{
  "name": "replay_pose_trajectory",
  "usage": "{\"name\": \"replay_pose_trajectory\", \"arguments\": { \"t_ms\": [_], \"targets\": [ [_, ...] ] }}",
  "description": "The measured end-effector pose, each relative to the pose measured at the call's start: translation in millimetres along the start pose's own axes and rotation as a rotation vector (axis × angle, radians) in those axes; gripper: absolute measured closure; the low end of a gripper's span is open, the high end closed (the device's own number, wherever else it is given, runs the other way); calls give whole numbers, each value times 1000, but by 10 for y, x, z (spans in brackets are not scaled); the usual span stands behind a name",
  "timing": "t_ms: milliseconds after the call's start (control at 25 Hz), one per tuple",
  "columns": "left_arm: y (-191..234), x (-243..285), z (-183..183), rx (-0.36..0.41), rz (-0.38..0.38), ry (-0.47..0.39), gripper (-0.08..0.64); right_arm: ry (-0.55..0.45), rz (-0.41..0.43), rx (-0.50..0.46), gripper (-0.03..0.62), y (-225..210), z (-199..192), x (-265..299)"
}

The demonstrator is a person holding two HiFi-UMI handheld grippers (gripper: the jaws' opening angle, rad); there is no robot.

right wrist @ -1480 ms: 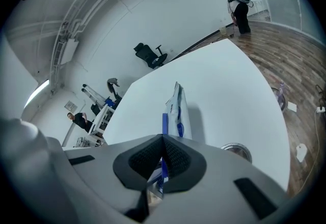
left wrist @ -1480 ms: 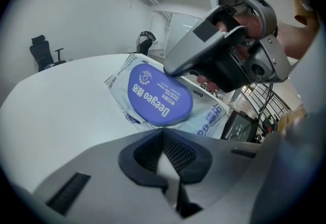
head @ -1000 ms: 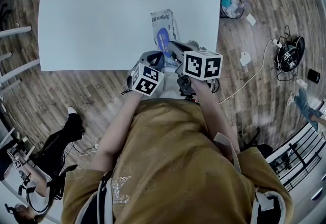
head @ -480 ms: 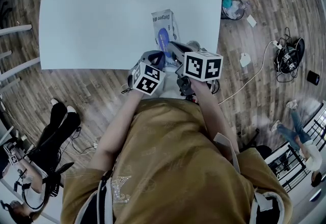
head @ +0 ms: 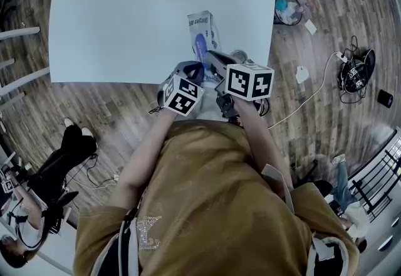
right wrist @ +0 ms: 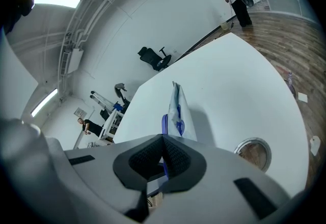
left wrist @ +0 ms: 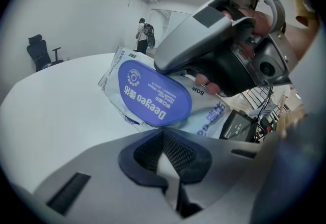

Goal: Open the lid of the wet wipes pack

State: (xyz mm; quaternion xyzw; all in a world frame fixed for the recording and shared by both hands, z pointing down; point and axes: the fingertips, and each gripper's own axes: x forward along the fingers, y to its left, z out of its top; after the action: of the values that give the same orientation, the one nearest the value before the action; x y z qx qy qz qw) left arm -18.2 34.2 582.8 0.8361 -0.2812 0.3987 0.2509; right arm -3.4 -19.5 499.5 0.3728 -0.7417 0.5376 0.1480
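Wood flooring (head: 326, 24) surrounded a white bench (head: 125, 17), and the wet wipes pack (head: 201, 22) lay near the bench's front edge, just ahead of the person. Both tools met at the pack's near end. The left hand-held gripper (left wrist: 164, 154) was clenched, with a pale sliver of the pack's near edge between its pads. The right hand-held gripper (right wrist: 162, 159) was clenched on the rim of the blue lid (left wrist: 147, 93), which showed as a thin blue strip between its pads.
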Motion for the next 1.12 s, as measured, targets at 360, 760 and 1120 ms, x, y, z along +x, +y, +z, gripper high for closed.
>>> {"name": "replay_pose_trajectory", "arguments": {
  "t_ms": [360, 760, 1120],
  "targets": [
    [-3, -3, -1, -1, -5, 3, 558, 1, 21, 1, 584, 53, -10, 24],
    [-10, -12, -4, 2, -9, 8, 558, 16, 25, -38, 584, 97, -23, 25],
    [-47, 3, 32, 13, -16, 10, 558, 60, -38, -228, 584, 218, -155, 94]
  ]
}}
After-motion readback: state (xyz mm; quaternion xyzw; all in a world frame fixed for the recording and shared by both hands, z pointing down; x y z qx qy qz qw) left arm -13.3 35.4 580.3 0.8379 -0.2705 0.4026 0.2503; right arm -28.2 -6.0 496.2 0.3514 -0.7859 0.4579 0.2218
